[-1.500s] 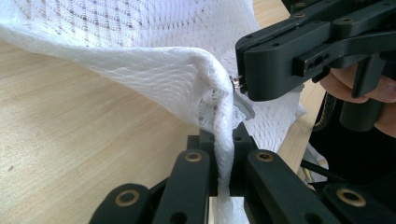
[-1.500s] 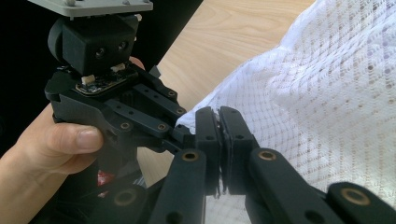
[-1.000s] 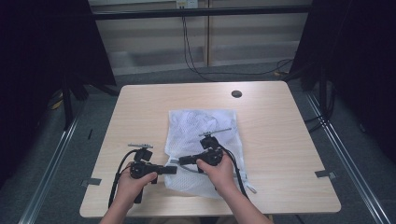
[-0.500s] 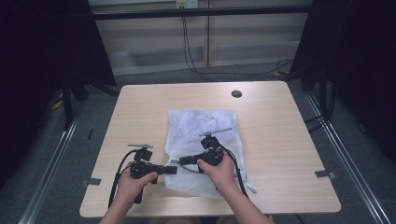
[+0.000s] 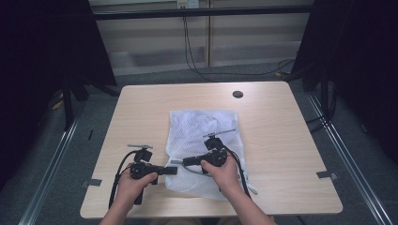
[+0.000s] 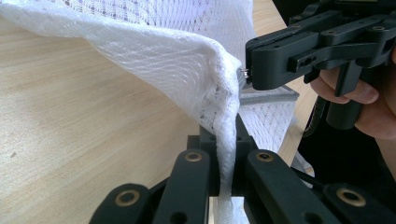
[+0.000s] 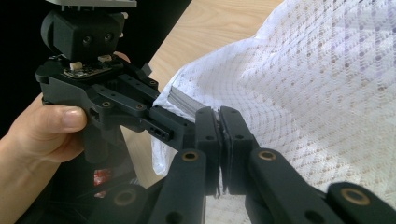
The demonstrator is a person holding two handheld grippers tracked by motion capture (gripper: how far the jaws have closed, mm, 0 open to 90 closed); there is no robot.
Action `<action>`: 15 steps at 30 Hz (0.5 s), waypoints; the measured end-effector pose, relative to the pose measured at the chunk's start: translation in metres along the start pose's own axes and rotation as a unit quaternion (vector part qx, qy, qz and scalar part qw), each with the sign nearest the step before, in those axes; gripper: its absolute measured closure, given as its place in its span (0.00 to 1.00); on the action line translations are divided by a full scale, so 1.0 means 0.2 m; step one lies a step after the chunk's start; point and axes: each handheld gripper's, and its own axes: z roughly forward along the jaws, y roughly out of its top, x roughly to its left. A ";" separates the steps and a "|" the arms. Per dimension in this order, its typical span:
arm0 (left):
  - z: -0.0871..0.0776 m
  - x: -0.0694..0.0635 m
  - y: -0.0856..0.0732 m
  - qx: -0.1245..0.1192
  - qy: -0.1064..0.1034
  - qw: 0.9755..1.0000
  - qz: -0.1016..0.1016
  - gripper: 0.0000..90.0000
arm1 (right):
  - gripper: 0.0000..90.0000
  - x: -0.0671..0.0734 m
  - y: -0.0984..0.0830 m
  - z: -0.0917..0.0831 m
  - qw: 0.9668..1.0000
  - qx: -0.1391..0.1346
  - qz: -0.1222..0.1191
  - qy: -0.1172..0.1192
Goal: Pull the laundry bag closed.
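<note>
Mesh bag (image 5: 206, 131) lies mid-frame on our table (image 5: 281, 140); our left hand-held gripper (image 5: 171, 170) and right hand-held gripper (image 5: 186, 162) each pinch its lower-left edge.

The mesh laundry bag (image 5: 202, 140) is white, its weave a fine diamond net with small holes, and faint purple-grey shows through it in the right gripper view; a grey zipper strip (image 6: 266, 95) runs along its edge. Both the left gripper (image 5: 172, 170) and the right gripper (image 5: 186, 162) are matt black, with brass-coloured rings at the jaw pivots, and each carries a grey plate on top. The table (image 5: 281, 140) is pale wood with a light grain, and a small black round cap (image 5: 238, 93) sits in it. The floor around is grey, the curtains at both sides black
</note>
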 end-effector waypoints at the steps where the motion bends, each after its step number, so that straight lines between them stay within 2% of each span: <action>1: 0.00 0.00 0.00 0.000 0.000 1.000 -0.001 0.99 | 0.97 0.00 0.00 0.00 1.000 0.000 0.000 0.001; 4: 0.00 0.00 0.00 -0.004 0.004 1.000 0.002 0.99 | 0.97 0.00 0.00 0.00 1.000 0.002 -0.002 0.003; 7: -0.01 0.00 0.00 -0.010 -0.003 1.000 -0.009 0.99 | 0.97 -0.01 0.00 -0.01 1.000 0.001 -0.006 -0.002; 8: -0.01 0.01 0.00 -0.009 -0.003 1.000 -0.003 0.99 | 0.97 -0.01 0.00 -0.01 1.000 0.001 -0.002 -0.002; 9: -0.01 0.00 0.00 -0.009 -0.005 1.000 -0.009 0.99 | 0.97 -0.01 0.00 -0.02 1.000 0.001 -0.001 -0.001; 11: -0.01 0.00 0.00 -0.008 -0.001 1.000 -0.004 0.99 | 0.97 -0.02 0.00 -0.02 1.000 0.002 -0.002 -0.002; 15: 0.00 0.01 0.00 -0.007 -0.002 1.000 -0.011 0.99 | 0.97 -0.02 -0.01 -0.03 1.000 0.006 0.002 0.001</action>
